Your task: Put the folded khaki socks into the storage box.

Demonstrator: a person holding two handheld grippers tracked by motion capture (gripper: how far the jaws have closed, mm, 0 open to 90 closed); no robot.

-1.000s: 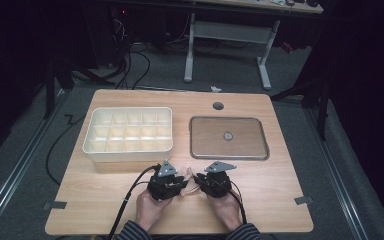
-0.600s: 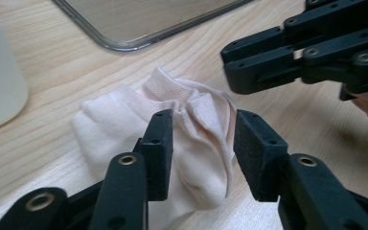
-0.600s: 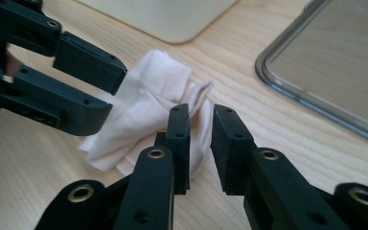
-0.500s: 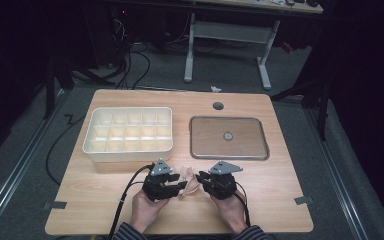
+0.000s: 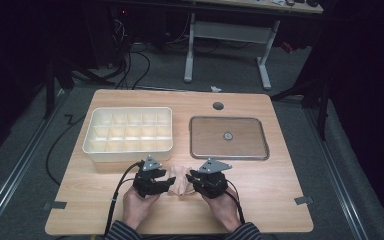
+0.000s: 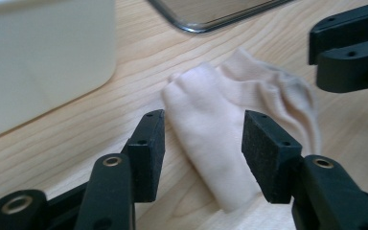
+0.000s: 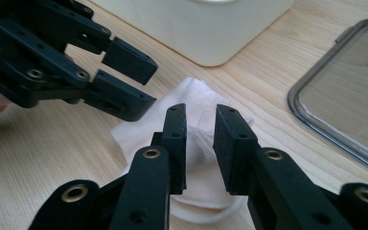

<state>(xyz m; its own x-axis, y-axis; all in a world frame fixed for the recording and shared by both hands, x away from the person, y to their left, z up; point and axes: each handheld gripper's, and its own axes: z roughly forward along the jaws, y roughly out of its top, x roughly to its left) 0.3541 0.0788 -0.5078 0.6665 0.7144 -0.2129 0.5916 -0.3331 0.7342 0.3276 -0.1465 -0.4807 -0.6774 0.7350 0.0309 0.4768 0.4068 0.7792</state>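
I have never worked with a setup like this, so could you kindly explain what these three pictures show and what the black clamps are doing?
A person sits at a wooden table and holds a black two-jaw gripper in each hand. The wide picture comes from a camera above; the two close-ups come from cameras that ride on the grippers and look along their jaws.

Between the left gripper and the right gripper lies a small pale sock, flat on the wood. The left gripper's jaws have just been opening and stand on either side of the sock without pressing it. The right gripper's jaws are open by a narrow gap above the sock; whether they pinch cloth I cannot tell.

Farther back stand a cream organiser box with many compartments and a flat metal tray.
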